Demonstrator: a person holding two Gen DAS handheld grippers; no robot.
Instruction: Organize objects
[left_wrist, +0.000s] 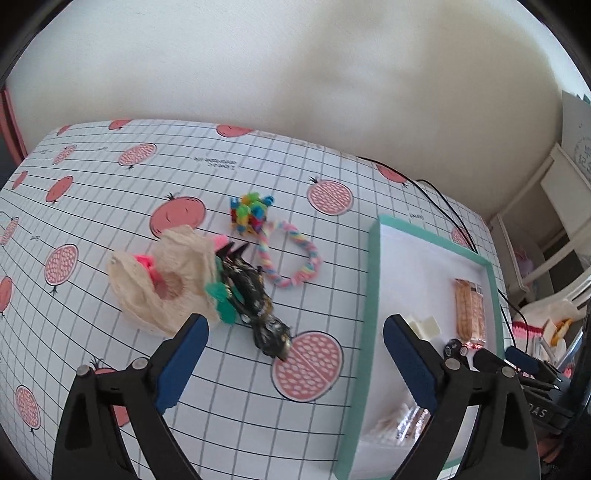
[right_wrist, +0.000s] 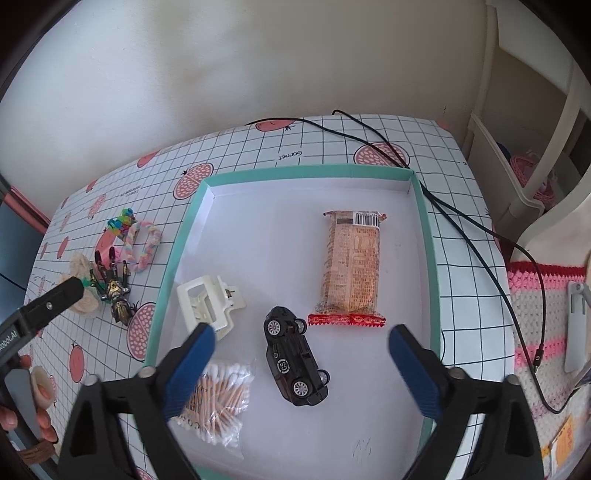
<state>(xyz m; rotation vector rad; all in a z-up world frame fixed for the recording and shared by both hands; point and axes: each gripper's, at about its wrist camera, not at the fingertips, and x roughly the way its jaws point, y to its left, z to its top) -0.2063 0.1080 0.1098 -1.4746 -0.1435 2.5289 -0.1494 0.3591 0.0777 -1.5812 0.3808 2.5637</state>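
Four items already lie in the tray (right_wrist: 177, 258); my right gripper (right_wrist: 301, 345) hovers spread above the toy car (right_wrist: 295, 363). My left gripper (left_wrist: 293, 341), spread and empty, faces the dark figure (left_wrist: 255, 306) on the tablecloth (left_wrist: 110, 173); next I'd lower and pinch it

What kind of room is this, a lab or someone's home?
Most likely a home, perhaps a bedroom or living room. The table wears a fruit-print grid tablecloth, a crocheted pink-and-red blanket lies beside it, and white shelving stands by the plain wall. Nothing looks like lab equipment.
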